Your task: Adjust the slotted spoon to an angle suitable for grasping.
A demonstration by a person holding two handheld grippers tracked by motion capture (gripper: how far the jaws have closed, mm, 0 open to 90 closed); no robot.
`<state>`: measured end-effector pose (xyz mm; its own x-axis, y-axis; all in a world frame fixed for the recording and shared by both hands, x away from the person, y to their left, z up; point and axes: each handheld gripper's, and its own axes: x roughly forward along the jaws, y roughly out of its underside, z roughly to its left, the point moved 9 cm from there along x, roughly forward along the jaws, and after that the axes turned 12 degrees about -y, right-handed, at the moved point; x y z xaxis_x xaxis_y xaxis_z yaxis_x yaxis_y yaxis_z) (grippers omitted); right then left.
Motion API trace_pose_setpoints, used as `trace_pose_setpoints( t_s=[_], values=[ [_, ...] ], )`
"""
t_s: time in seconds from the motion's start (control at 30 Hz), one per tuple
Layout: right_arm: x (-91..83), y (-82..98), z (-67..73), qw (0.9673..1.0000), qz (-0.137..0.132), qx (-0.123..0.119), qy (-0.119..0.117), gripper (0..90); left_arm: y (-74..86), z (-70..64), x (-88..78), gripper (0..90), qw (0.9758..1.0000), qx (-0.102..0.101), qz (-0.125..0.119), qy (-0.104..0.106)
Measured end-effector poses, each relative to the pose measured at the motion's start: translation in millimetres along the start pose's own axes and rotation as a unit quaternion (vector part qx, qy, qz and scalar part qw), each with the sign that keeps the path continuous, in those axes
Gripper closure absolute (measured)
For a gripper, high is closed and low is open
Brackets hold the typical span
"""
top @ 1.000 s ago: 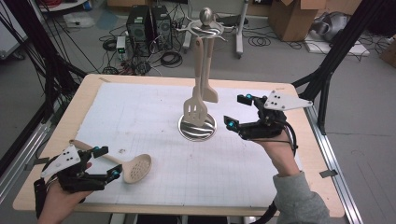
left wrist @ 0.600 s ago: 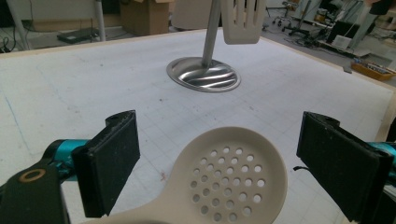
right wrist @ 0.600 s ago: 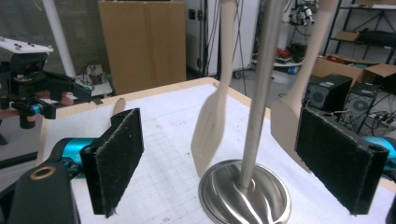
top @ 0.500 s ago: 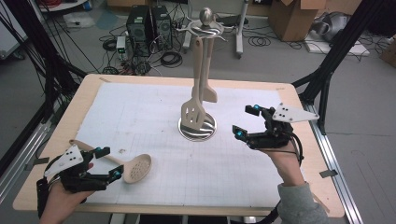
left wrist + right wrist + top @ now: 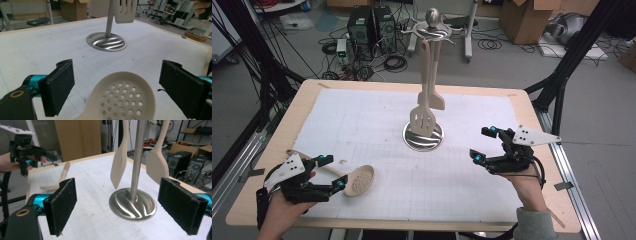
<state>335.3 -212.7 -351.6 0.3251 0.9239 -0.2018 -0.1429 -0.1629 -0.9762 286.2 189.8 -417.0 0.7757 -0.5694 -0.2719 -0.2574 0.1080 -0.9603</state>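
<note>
Lower left of the high view: left gripper over the near corner of the white mat, jaws spread wide on either side of the skimmer's handle, gripping nothing. Wooden skimmer flat on the mat there, perforated bowl toward frame centre, handle running up-left past the gripper. In the left gripper view, that bowl at bottom centre between the two black pads, clear of both.

Right of centre in the high view: right gripper, jaws wide apart and empty, hovering well right of the utensil stand. Slotted spatula and plain spatula hanging from the stand's hooks, above its round steel base.
</note>
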Motion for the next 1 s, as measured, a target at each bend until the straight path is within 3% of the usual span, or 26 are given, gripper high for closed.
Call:
trace_pose_setpoints(
  t_s=[0.2,0.37,0.67,0.77,0.9,1.0],
  values=[
    [-10.1,18.4,0.2,0.9999,-0.006,0.011,-0.006,14.9,-0.6,-0.3,-2.8,13.1,0.9999,0.012,-0.006,-0.001],
    [-17.1,28.0,-3.3,0.9998,-0.007,0.018,0.007,14.9,-1.8,-0.1,-3.3,13.1,0.9998,0.017,-0.013,0.004],
    [-26.1,38.9,-2.9,0.9990,-0.015,0.033,0.024,14.9,3.7,10.9,-6.1,15.1,0.9998,0.014,-0.003,-0.011],
    [-24.5,38.4,-2.5,0.9989,-0.020,0.037,0.023,14.9,5.1,14.7,-7.9,19.0,0.9997,0.015,0.000,-0.019],
    [-21.0,38.3,-0.1,0.9994,-0.012,0.026,0.017,14.9,10.1,25.0,-8.3,33.0,0.9991,0.005,0.013,-0.040],
    [-21.5,38.3,0.3,0.9993,-0.014,0.030,0.016,14.9,18.3,34.6,-6.6,44.2,0.9974,-0.006,0.043,-0.058]
  ],
)
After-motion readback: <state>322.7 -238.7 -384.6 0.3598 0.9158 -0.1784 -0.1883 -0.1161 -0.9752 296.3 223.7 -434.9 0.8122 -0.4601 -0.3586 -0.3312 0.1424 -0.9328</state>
